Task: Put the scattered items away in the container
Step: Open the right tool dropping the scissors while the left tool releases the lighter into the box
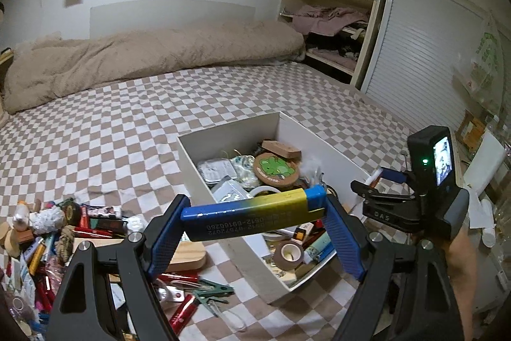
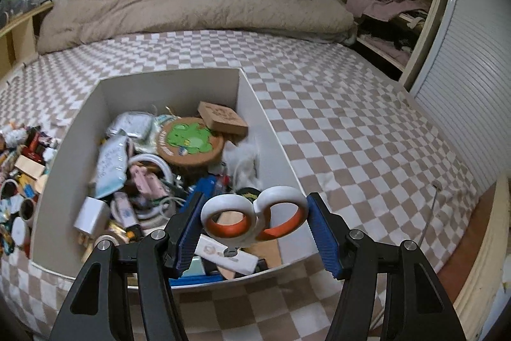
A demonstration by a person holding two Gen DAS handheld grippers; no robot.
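Observation:
A white open box (image 1: 191, 162) sits on the checkered bed and holds several small items; it also shows in the right wrist view (image 2: 252, 98). My left gripper (image 1: 252, 213) is shut on a blue and yellow lighter (image 1: 255, 211), held crosswise above the box's near left corner. My right gripper (image 2: 255, 221) is shut on white and orange scissors (image 2: 255, 218), gripped by the handles above the box's near edge. The right gripper also shows in the left wrist view (image 1: 377, 181) at the box's right side. A pile of scattered items (image 1: 64, 232) lies left of the box.
A beige duvet (image 1: 143, 59) lies along the far side of the bed. An open closet (image 1: 332, 31) with clothes and a slatted door (image 1: 424, 63) stand at the right. A wooden bed edge (image 2: 485, 245) runs along the right.

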